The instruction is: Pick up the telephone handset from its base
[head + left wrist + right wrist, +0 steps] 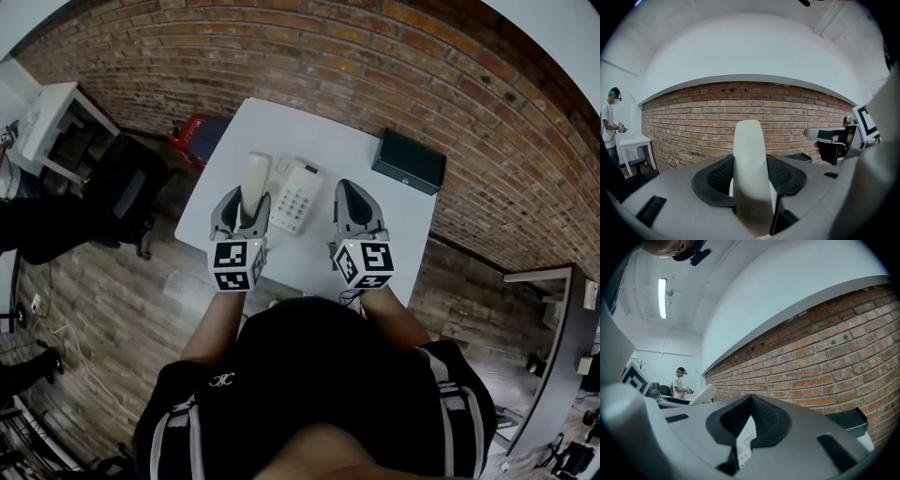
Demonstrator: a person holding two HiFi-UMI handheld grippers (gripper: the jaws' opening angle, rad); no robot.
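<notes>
The cream telephone handset (255, 176) stands nearly upright above the table, lifted off the white telephone base (298, 195), which lies on the white table (394, 206). My left gripper (242, 208) is shut on the handset's lower part. In the left gripper view the handset (749, 154) rises between the two black pads of the left gripper (750, 161). My right gripper (352, 202) hovers to the right of the base, jaws together and holding nothing. In the right gripper view the right gripper (751, 399) has its tips meeting, and the base's keypad (746, 442) shows through the slit below them.
A black box (409, 161) sits at the table's far right corner, against the brick wall (281, 56). A red item (190, 131) lies on the floor at the table's far left. White shelving (52, 127) stands further left. A person (609, 122) stands in the background.
</notes>
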